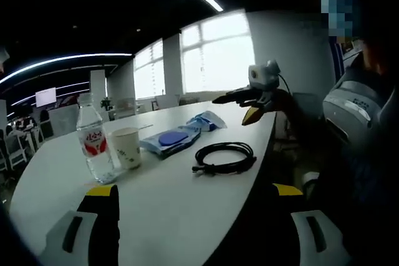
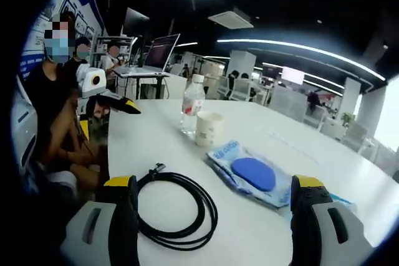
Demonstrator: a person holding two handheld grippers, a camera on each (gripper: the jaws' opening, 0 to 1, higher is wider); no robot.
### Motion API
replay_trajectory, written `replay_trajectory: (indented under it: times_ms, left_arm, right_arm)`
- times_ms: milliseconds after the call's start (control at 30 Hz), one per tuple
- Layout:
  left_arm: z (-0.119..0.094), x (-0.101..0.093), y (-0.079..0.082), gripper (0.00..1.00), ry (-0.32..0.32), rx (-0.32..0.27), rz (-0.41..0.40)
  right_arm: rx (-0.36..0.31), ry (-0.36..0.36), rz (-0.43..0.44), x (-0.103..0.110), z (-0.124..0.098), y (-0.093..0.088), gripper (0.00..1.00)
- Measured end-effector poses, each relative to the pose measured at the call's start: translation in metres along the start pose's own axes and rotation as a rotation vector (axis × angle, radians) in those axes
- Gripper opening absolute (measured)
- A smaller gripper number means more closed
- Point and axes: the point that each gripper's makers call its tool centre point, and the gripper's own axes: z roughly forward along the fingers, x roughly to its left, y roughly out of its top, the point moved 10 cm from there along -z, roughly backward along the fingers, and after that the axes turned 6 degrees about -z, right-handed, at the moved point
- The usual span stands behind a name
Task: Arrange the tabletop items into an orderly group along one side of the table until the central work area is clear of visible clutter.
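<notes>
Clutter is what we are clearing: a coiled black cable (image 2: 177, 207), a blue wipes pack (image 2: 252, 175), a paper cup (image 2: 208, 129) and a water bottle (image 2: 192, 105) lie spread over the white table (image 2: 156, 135). Our right gripper (image 2: 215, 228) hangs with its jaws spread wide and empty, the coil just ahead of its left jaw and the wipes pack just before its right jaw. That pack's long axis runs slantwise away from us toward the cup. Our left gripper (image 1: 196, 232) also stands spread and holds nothing; the bottle and cup sit just beyond its left jaw, the cable farther off to the right. We judge the right gripper the nearer to cable and wipes, the left to bottle and cup.
</notes>
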Motion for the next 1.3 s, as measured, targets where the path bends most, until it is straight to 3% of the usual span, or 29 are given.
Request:
replay_trajectory:
  times_ms: [567, 933, 1300]
  left_arm:
    - [0.013, -0.006, 0.006, 1.0, -0.043, -0.012, 0.008]
    - [0.031, -0.013, 0.003, 1.0, -0.086, 0.016, 0.021]
    - [0.042, -0.019, 0.007, 1.0, -0.129, 0.035, 0.032]
  right_arm:
    - [0.036, -0.033, 0.027, 0.004, -0.026, -0.018, 1.0]
    - [0.047, -0.041, 0.03, 0.006, -0.043, -0.025, 0.99]
    - [0.038, -0.001, 0.06, 0.013, -0.051, -0.036, 0.99]
